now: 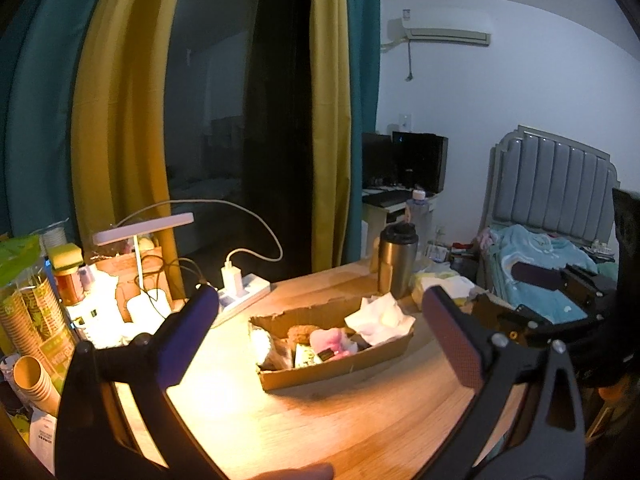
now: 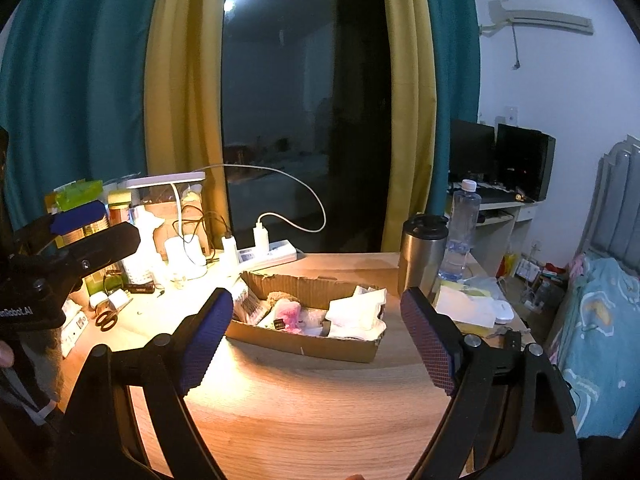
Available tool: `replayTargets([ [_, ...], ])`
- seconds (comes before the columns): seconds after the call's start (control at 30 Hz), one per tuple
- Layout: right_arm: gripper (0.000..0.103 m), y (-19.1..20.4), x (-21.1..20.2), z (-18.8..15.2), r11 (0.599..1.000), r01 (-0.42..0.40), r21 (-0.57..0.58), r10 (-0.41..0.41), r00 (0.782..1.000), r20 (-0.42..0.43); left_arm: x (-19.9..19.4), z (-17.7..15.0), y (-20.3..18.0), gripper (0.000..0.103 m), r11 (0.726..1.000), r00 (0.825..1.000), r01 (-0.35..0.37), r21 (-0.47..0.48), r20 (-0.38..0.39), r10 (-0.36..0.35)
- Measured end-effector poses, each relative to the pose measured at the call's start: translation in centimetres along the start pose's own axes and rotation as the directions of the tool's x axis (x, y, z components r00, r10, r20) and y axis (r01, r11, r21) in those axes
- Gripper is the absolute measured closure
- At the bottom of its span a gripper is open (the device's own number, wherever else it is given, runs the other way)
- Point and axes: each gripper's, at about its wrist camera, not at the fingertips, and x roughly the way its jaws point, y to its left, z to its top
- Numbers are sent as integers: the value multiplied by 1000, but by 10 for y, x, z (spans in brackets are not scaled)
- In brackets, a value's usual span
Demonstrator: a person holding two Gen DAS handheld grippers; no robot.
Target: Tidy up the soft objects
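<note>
A torn cardboard box (image 1: pixel 332 372) (image 2: pixel 304 346) lies on the wooden table, lit by a lamp. Inside it are a pink plush toy (image 1: pixel 332 340) (image 2: pixel 288 312), a crumpled white cloth (image 1: pixel 380 316) (image 2: pixel 356 312), a brown fuzzy item (image 1: pixel 300 332) and small packets. My left gripper (image 1: pixel 320 300) (image 2: pixel 120 222) hovers in front of the box, open, with nothing between its blue pads. My right gripper (image 2: pixel 318 300) (image 1: pixel 498 286) hangs to the right of it, also open and empty. Neither touches the box.
A steel tumbler (image 2: pixel 424 252) and a water bottle (image 2: pixel 460 228) stand behind the box on the right. Pale folded cloths (image 2: pixel 468 304) lie beside it. A power strip (image 2: pixel 272 252), desk lamp (image 2: pixel 168 180), scissors (image 2: pixel 106 318) and paper cups (image 1: pixel 32 320) crowd the left. A bed (image 2: pixel 600 320) is at the right.
</note>
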Motion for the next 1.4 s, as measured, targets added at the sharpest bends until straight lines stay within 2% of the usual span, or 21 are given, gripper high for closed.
replayTargets([
  [1.4, 15, -12, 13, 5, 1000, 16, 5, -16, 1000, -11, 21, 6, 1, 0, 1000, 1000, 17, -9, -15, -17],
])
